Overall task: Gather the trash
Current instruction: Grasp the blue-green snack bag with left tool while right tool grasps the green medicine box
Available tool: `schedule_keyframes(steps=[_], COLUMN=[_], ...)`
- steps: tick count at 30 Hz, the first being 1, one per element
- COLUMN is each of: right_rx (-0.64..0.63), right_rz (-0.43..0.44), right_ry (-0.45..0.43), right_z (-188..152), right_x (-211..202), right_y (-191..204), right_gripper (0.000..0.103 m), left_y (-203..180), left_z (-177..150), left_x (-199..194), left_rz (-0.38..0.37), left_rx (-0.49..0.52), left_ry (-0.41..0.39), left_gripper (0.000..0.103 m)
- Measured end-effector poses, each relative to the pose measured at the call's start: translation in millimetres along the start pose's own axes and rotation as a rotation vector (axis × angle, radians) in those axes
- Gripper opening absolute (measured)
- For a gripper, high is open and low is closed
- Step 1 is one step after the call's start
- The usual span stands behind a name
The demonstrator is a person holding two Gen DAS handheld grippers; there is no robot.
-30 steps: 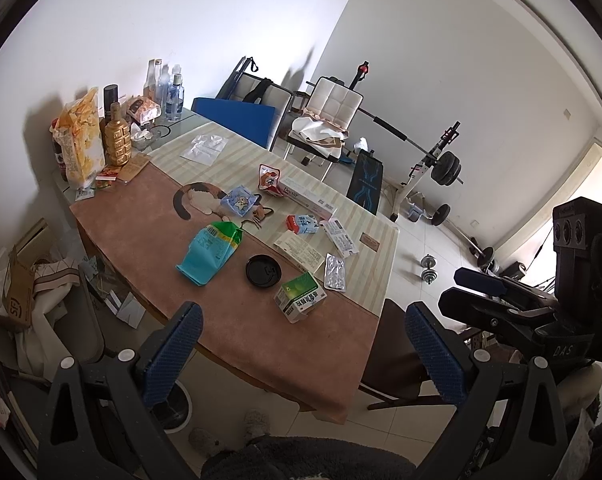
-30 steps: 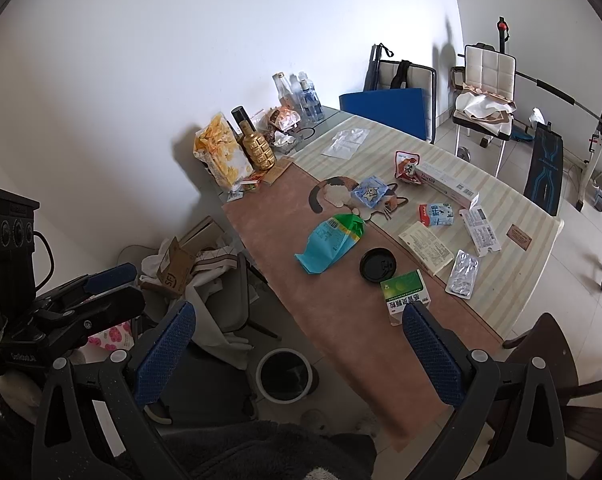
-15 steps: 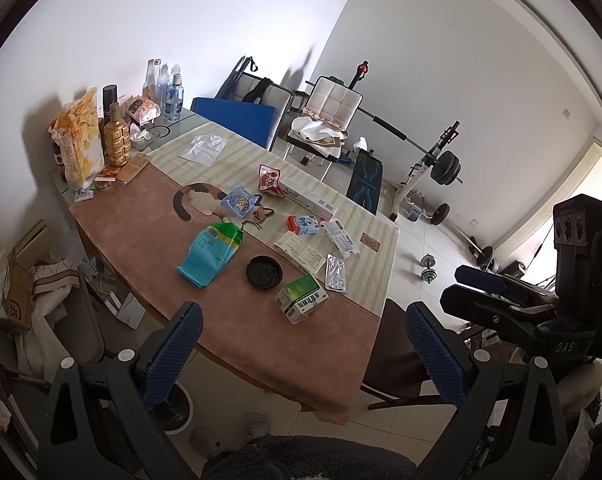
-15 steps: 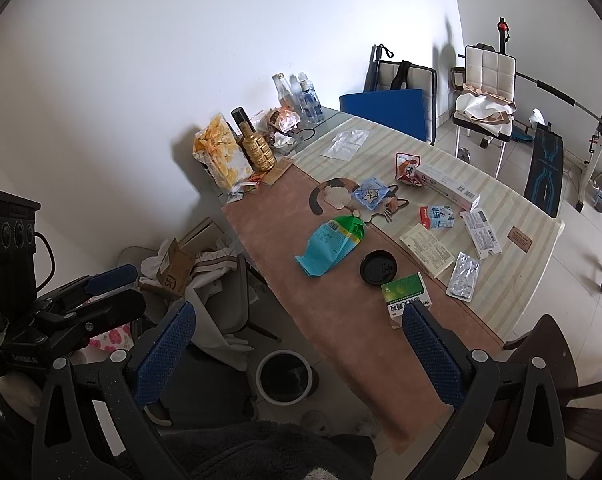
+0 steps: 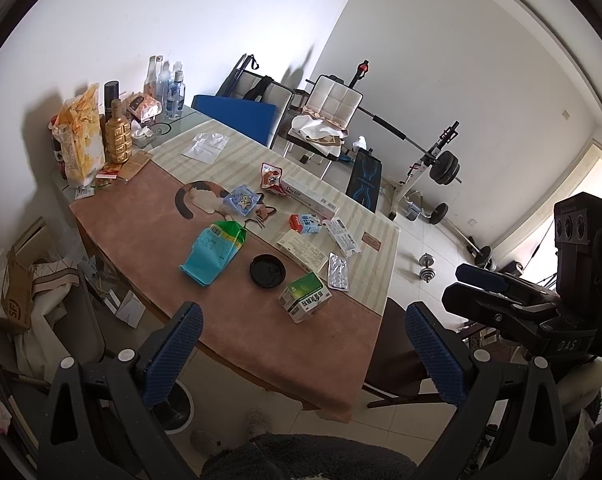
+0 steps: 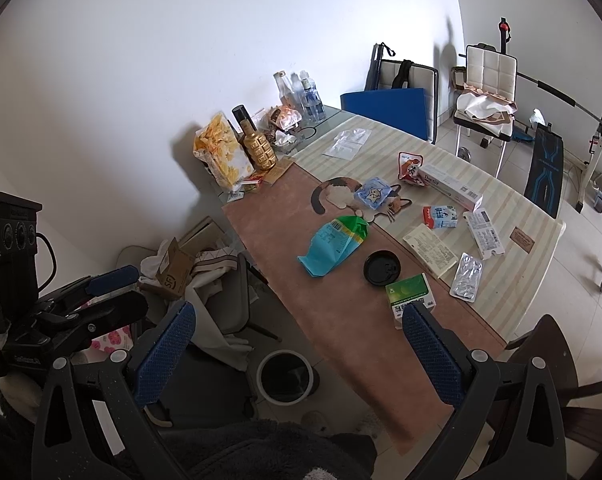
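We hold both claws high above the long table [image 5: 333,360], each spread wide and gripping nothing: the left claw [image 5: 305,354] and the right claw [image 6: 297,354]. The trash lies scattered on the table: a crumpled teal and green plastic bag [image 5: 213,252], a round black plastic lid [image 5: 267,271] just beside it, a green and white cardboard box [image 5: 305,297] and a silver blister pack [image 5: 338,271]. A white round bin [image 6: 285,376] stands on the floor beside the table.
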State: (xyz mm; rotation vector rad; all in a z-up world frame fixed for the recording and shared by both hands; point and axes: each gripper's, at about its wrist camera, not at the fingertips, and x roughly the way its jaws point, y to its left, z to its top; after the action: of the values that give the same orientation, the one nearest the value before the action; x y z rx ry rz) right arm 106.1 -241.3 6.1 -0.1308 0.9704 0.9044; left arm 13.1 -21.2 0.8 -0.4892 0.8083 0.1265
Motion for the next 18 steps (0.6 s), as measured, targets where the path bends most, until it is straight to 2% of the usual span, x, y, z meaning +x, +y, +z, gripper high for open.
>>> schedule_keyframes(steps=[6, 8, 11, 14, 16, 18], right_rx=[0.009, 0.026, 0.089, 0.171, 0.256, 0.361], right_rz=[-0.004, -0.012, -0.041, -0.118, -0.198, -0.255], right_ry=[0.004, 0.007, 0.005, 0.027, 0.071, 0.125], right_z=[2, 3, 2, 1, -1, -4], right_x=[5, 9, 20, 47, 77, 113], right_y=[2, 3, -6, -19, -46, -84], right_gripper=[0.103, 0.103, 0.103, 0.103, 0.103, 0.103], left_y=[-1, 7, 14, 22, 33, 46], left_z=[-2, -2, -1, 2, 5, 7], left_x=[1, 4, 23, 58, 90, 127], left_rz=[0.004, 0.038, 0.208, 0.408, 0.503, 0.561], left_rx=[-0.001, 0.003, 0.043, 0.080, 0.089, 0.093], left_ry=[0.001, -0.001, -0.024, -0.036, -0.003, 0.048], left_gripper=[0.103, 0.103, 0.103, 0.103, 0.103, 0.103])
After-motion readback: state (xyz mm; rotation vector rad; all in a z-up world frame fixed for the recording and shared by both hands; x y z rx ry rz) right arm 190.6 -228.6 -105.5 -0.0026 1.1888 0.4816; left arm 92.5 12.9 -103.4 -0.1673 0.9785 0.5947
